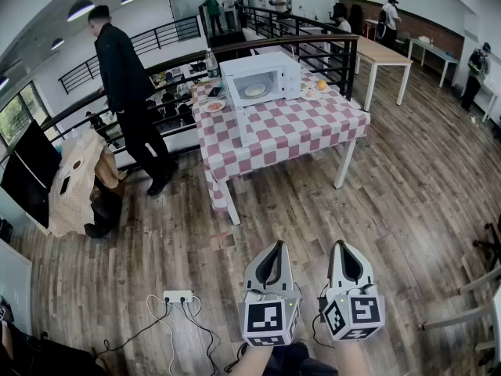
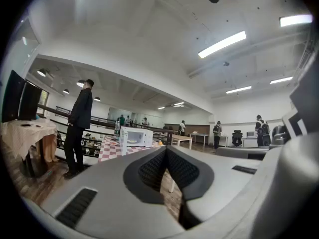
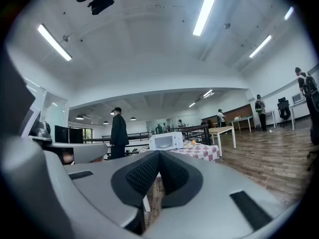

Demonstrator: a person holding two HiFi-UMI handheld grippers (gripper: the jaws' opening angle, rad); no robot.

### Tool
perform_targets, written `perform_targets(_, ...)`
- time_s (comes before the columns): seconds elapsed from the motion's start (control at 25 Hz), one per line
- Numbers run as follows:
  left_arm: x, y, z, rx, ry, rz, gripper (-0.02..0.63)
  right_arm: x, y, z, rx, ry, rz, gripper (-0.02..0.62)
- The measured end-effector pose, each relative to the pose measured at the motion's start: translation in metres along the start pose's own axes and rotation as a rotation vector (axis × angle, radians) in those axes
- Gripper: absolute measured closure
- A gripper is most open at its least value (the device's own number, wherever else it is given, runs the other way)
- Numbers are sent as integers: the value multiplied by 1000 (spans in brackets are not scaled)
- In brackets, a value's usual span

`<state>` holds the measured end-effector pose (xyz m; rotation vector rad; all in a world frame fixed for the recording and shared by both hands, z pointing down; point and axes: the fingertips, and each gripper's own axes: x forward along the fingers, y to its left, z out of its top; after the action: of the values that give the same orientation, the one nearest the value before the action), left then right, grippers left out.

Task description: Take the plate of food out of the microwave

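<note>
A white microwave [image 1: 261, 79] stands on a table with a red-and-white checked cloth [image 1: 286, 128], far ahead of me. A plate of food [image 1: 255, 91] shows through its front, pale and round. Both grippers hang low at the near edge of the head view, well short of the table. My left gripper [image 1: 275, 245] is shut with nothing in it, and my right gripper [image 1: 340, 244] is shut and empty too. The microwave [image 2: 132, 136] appears small above the closed jaws in the left gripper view, and the microwave [image 3: 166, 141] likewise in the right gripper view.
A person in black [image 1: 129, 92] stands left of the table beside a railing [image 1: 235, 49]. Another plate [image 1: 214, 106] and an orange [image 1: 322, 84] lie on the cloth. A power strip with cables [image 1: 178, 297] lies on the wood floor near my left. Another table [image 1: 382, 55] and several people are at the back.
</note>
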<state>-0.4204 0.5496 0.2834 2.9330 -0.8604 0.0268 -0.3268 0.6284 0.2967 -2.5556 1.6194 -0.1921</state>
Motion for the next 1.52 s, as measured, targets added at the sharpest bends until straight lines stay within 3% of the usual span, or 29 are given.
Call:
perform_targets(0.72, 9, -10, -4, 9, 8, 3, 595, 1, -8, 1, 0, -6, 8, 603)
perform_targets(1.52, 38, -49, -18, 8, 27, 22, 595, 9, -55, -9, 38, 23, 46, 603)
